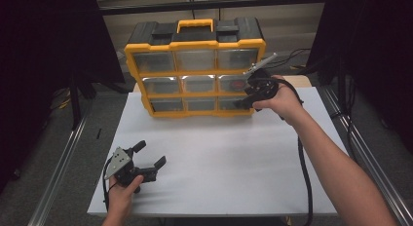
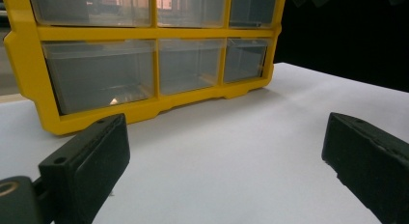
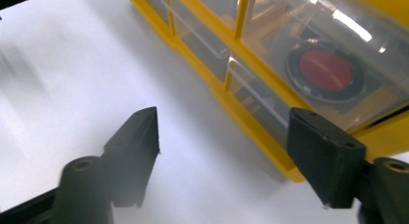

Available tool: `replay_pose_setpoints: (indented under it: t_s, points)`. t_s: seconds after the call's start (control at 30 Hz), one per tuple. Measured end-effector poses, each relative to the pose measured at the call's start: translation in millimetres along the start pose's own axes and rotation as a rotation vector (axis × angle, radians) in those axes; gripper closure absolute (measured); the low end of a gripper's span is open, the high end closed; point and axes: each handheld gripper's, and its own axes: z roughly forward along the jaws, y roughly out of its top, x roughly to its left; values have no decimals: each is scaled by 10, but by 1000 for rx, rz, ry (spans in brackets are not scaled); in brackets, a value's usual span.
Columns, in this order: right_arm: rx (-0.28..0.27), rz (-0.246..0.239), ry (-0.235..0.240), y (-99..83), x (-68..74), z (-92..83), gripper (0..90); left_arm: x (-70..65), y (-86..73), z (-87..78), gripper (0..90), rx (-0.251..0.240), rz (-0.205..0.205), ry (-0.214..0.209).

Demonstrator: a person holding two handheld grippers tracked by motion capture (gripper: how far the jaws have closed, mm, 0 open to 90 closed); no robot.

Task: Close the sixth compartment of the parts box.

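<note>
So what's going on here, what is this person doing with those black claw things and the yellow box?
A person holds a two-jaw gripper in each hand at a white table. A yellow organizer case with clear drawers stands at the far side. The right gripper is up against the case's right-hand drawers, jaws open and empty; one drawer there holds a round red and black thing. The left gripper is near the front of the table, also open and holding nothing. No drawer has been pulled out yet.

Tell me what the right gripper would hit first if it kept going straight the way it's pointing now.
Most likely the yellow organizer. The right gripper is open and aimed at the cabinet's lower right corner, so a jaw would probably meet the bottom right drawer or the yellow frame beside it. Depth is hard to judge.
</note>
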Motion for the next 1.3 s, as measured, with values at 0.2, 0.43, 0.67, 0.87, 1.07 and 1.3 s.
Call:
replay_pose_setpoints:
  t_s: [0.2, 0.43, 0.67, 0.87, 1.07, 1.3]
  points:
    - [11, -1, 1, -102, 57, -14, 213, -3, -3, -1, 31, 3, -3, -4]
    - [23, -17, 3, -195, 97, -7, 193, 11, 3, -20, 31, 17, 12, 4]
    - [42, -34, -2, -275, 157, 26, 173, 11, 3, -19, 31, 14, 10, 4]
    - [46, -43, 3, -349, 191, 34, 168, -6, 0, -6, 30, -5, -16, 9]
    - [51, -45, -3, -438, 218, 38, 163, -5, 3, -7, 30, -11, -15, 13]
    - [41, -47, 8, -558, 256, 31, 159, -5, 5, -15, 30, -3, -11, 20]
